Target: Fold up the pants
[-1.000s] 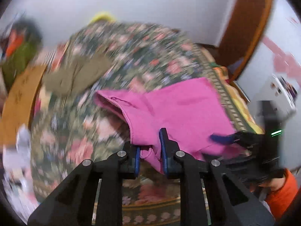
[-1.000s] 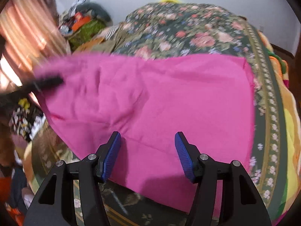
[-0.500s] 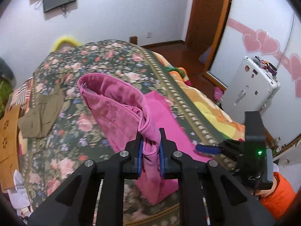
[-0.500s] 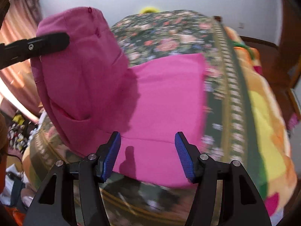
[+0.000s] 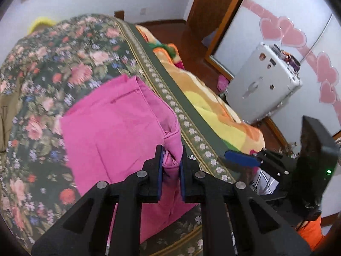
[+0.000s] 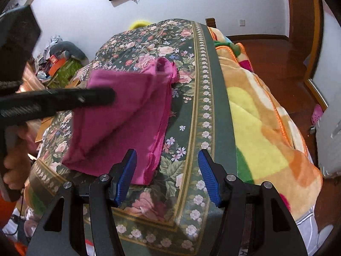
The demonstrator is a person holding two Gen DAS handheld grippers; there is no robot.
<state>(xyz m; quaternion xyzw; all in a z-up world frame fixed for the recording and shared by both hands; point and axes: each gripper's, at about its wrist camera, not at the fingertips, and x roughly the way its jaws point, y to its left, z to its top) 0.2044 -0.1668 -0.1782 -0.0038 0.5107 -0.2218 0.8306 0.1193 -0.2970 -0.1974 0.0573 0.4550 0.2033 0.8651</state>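
While the left gripper (image 5: 170,166) pinches a bunched edge of the pink pants (image 5: 119,132) between its blue pads, the garment lies doubled over on the floral bedspread (image 6: 149,42), near the bordered edge that runs alongside an orange and yellow blanket (image 6: 255,115). The right gripper (image 6: 167,176) hovers just off the near corner of the pants with its fingers spread wide and nothing between them.

Judging from the slack, uneven top layer, the fold could land crooked if the left gripper lets go before the edges line up; the upper layer sits skewed over the lower one in the right wrist view. A pull toward the bed's edge could also drag the whole stack off the spread. The free gripper may need to pin the lower layer.

How much cloth the left pads hold is hidden behind them. In the right wrist view the left tool crosses the pants as a dark bar and covers part of the fold. Whether waistband or hem is pinched is unclear.
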